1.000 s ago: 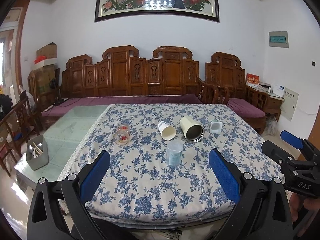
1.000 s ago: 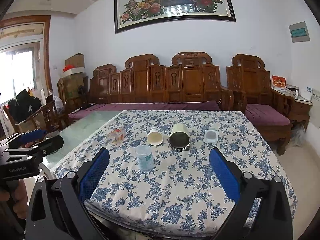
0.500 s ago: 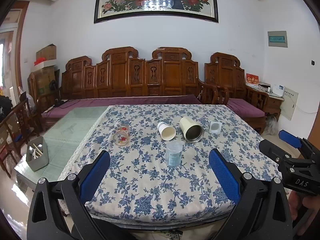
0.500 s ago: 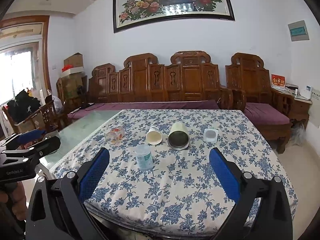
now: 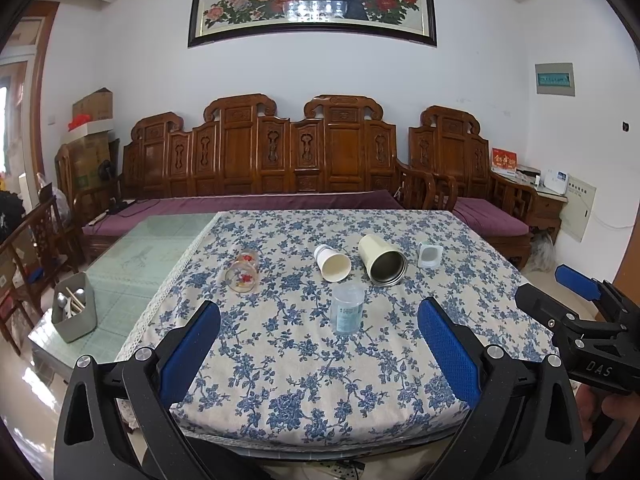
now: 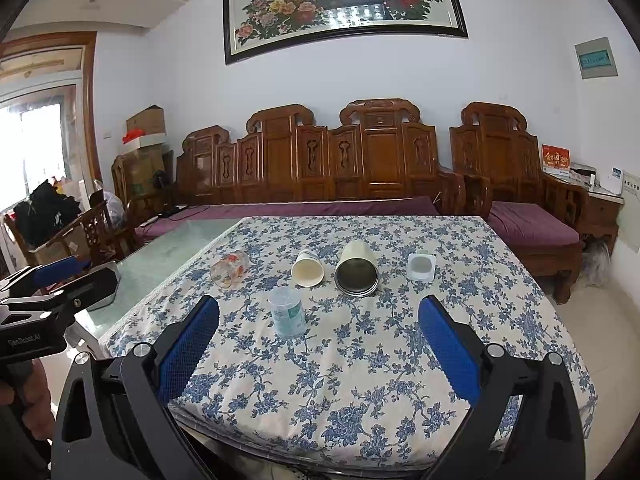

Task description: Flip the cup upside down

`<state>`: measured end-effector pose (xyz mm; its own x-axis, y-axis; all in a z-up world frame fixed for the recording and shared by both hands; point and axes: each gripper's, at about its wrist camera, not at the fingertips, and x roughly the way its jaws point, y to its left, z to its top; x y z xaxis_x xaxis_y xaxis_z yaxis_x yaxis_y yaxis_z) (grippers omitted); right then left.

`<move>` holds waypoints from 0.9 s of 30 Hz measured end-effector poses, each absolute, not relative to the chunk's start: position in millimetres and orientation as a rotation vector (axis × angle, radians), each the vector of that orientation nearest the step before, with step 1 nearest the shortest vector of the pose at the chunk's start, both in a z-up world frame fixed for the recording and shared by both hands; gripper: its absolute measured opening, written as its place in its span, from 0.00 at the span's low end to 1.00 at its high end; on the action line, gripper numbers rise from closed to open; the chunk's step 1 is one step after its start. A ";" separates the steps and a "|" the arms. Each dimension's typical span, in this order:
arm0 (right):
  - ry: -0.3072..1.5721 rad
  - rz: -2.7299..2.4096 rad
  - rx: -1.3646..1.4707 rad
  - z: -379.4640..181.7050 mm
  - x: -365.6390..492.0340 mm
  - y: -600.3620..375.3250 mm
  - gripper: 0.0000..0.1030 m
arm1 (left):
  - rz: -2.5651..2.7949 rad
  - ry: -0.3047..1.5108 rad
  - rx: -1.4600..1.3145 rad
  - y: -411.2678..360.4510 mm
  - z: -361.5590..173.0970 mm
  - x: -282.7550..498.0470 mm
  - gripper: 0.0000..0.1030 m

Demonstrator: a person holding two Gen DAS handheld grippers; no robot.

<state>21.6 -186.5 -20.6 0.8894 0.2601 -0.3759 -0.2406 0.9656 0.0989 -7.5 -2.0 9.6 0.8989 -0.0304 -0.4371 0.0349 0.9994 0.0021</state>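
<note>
Left wrist view only: a grey utensil holder at the left of the frame, on the bare glass table beside the cloth, and the right gripper entering at the right edge. Right wrist view only: a bright doorway at the far left and the left gripper low at the left edge.

The flowered tablecloth covers the right part of the table; its lace edge runs down the left, its near edge lies just above the fingers. The cloth in front of the cups is bare.

Left to right on the cloth: a glass cup on its side; a white paper cup on its side, mouth toward the camera; a clear plastic cup upright, nearest the camera; a cream metal tumbler on its side; a small white tub.

Left gripper: jaws spread wide, holding nothing. The plastic cup sits above and between the fingers, right of centre, well apart from both.

Right gripper: jaws likewise released, nothing between them. The plastic cup lies left of centre, nearer the left finger, not touching.
</note>
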 end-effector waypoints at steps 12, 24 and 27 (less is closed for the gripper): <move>0.400 0.259 0.051 -25.6 23.0 -185.8 0.98 | -0.033 0.452 0.010 -2.2 9.9 -7.1 0.92; 0.401 0.257 0.052 -29.5 22.9 -187.0 0.98 | -0.032 0.451 0.011 -2.4 9.6 -6.9 0.92; 0.401 0.257 0.052 -29.4 22.9 -187.0 0.98 | -0.033 0.450 0.010 -2.1 10.6 -7.3 0.92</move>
<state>22.9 -187.0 -29.4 0.8887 0.2573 -0.3794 -0.2369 0.9663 0.1003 -7.3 -2.1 10.6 0.8997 -0.0293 -0.4355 0.0335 0.9994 0.0021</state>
